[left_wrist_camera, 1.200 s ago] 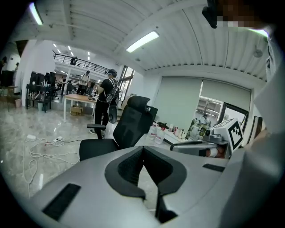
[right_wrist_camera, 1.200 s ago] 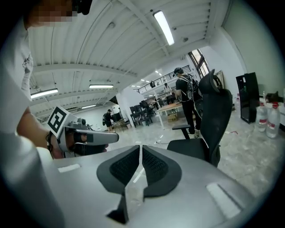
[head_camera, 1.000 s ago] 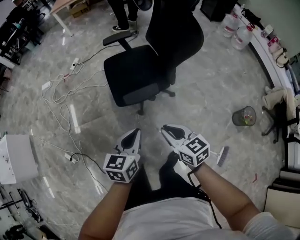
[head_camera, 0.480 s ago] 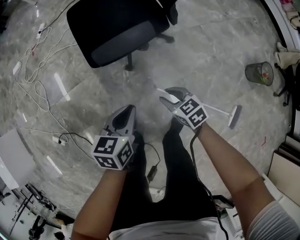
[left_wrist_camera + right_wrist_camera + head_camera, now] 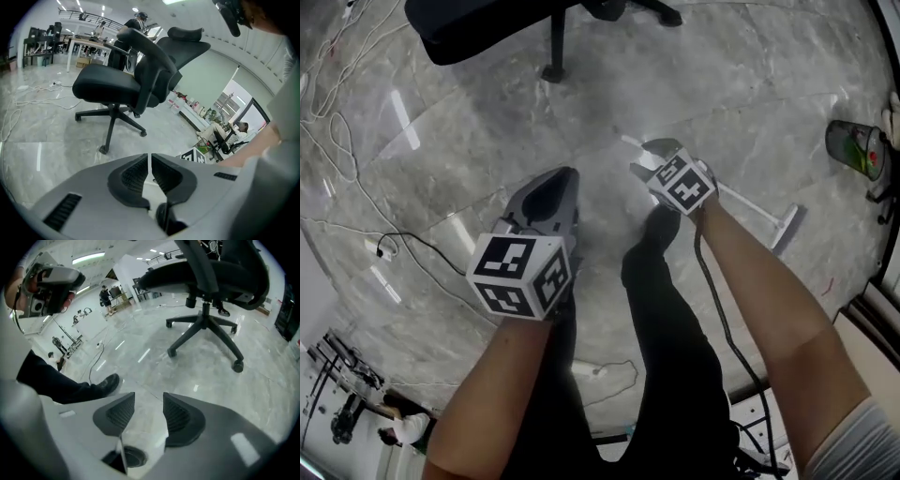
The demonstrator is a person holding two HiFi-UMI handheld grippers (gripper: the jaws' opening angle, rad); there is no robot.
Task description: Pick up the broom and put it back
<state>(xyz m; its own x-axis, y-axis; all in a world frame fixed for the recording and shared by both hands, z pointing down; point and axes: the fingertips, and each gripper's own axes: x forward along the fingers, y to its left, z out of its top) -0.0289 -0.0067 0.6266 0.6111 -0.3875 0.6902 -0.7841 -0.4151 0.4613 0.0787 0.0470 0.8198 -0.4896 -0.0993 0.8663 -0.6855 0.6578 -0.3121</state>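
Observation:
The broom (image 5: 748, 211) lies flat on the grey marble floor, its thin white handle running from the centre down-right to its head (image 5: 785, 228). My right gripper (image 5: 641, 159) hangs low over the handle's near end. Its jaws are opening, and the right gripper view shows only bare floor between them (image 5: 149, 401). I cannot tell whether it touches the handle. My left gripper (image 5: 561, 182) is to the left of it, apart from the broom, its jaws shut on nothing (image 5: 150, 157).
A black office chair (image 5: 487, 28) stands just beyond the grippers, its wheeled base (image 5: 110, 126) close in the left gripper view. White cables (image 5: 337, 141) trail at the left. A mesh waste bin (image 5: 855, 148) stands at the right edge. The person's black shoe (image 5: 661, 223) is beside the broom handle.
Both grippers have dropped towards the floor, and the head view has come closer to it. The right gripper's jaws have spread apart over the broom handle. The left jaws stayed shut.

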